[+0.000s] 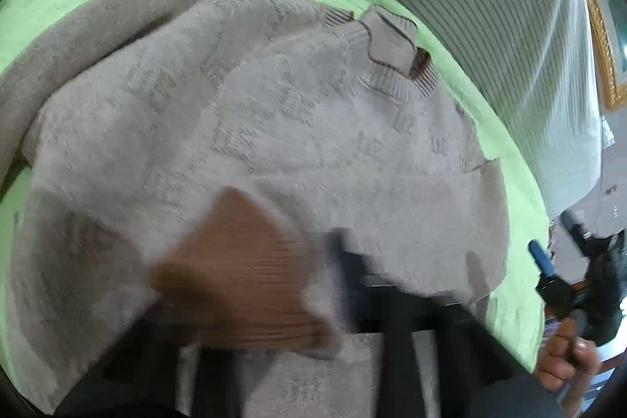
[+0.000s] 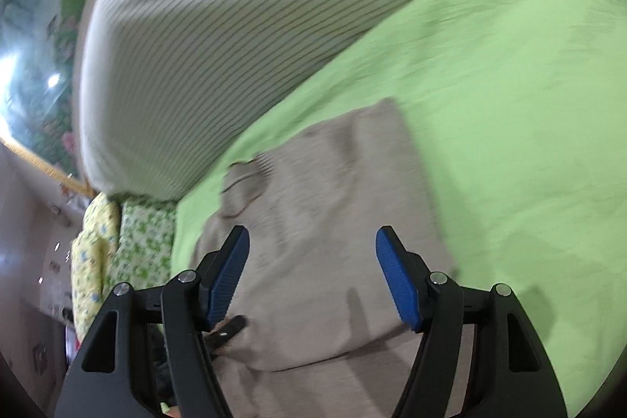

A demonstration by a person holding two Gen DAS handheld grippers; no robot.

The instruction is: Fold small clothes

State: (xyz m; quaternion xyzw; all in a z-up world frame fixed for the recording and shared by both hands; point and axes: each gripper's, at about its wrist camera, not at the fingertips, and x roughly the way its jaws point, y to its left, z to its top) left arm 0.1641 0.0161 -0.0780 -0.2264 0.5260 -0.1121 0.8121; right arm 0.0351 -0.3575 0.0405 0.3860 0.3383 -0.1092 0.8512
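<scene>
1. The right gripper (image 2: 312,271), black-armed with ribbed blue pads (image 2: 229,277), hangs with its jaws spread wide apart
2. Between and beyond the fingers lies a beige knitted sweater (image 2: 325,198), partly folded on a bright green bedsheet (image 2: 509,104)
3. A white bolster with thin dark stripes (image 2: 219,38) runs along the sheet's far edge
4. Floral green and yellow pillows (image 2: 117,253) sit at the left

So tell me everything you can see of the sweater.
The sweater is a beige, fuzzy knit with a faint woven pattern, a ribbed collar and a brown ribbed cuff. It lies partly folded on the green sheet, collar toward the striped pillow. The left tongs, blurred, seem to hold the cuff; the right tongs hover open.
</scene>
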